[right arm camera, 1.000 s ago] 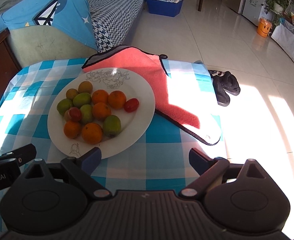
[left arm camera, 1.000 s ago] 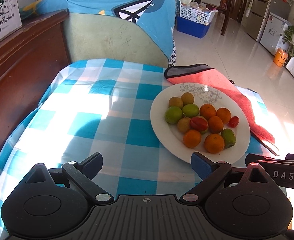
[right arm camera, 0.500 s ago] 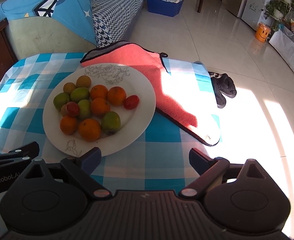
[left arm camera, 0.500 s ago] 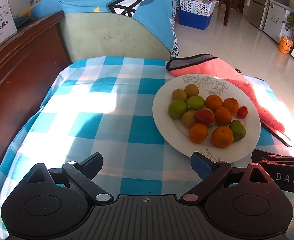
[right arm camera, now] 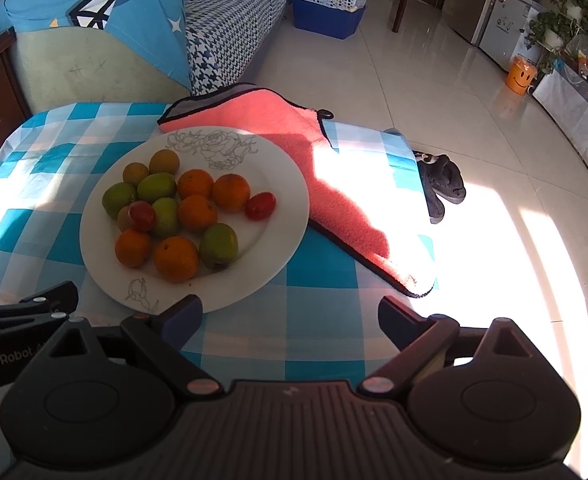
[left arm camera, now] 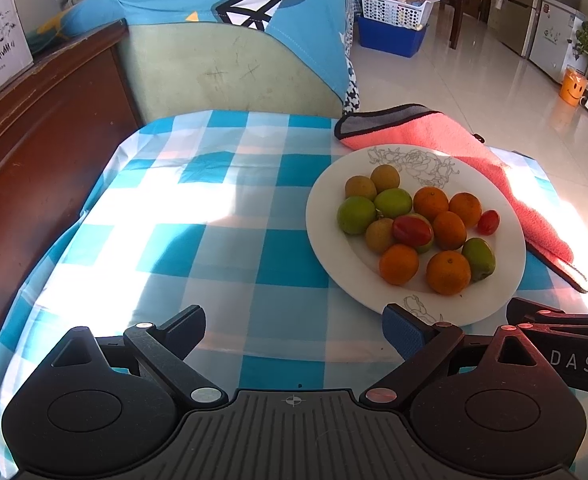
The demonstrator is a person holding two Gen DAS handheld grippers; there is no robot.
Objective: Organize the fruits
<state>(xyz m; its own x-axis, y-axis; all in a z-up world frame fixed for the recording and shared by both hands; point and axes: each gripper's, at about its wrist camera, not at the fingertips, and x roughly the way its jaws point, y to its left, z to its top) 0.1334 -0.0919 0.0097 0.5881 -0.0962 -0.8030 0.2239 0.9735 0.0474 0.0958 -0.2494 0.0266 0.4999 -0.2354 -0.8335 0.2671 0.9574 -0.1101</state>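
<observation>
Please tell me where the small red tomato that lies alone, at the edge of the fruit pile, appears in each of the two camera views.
Left wrist view: the tomato is at the right edge of the pile, toward the pink towel.
Right wrist view: the tomato is right of the pile, near the picture's middle.
Shared landmark: the rose drawing on the white plate's far rim.

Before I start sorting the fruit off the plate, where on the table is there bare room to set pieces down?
The checked cloth left of the plate, toward the wooden cabinet, is bare. A bare strip also lies between the plate and the right tool. Behind and right of the plate is taken by the pink towel.
</observation>
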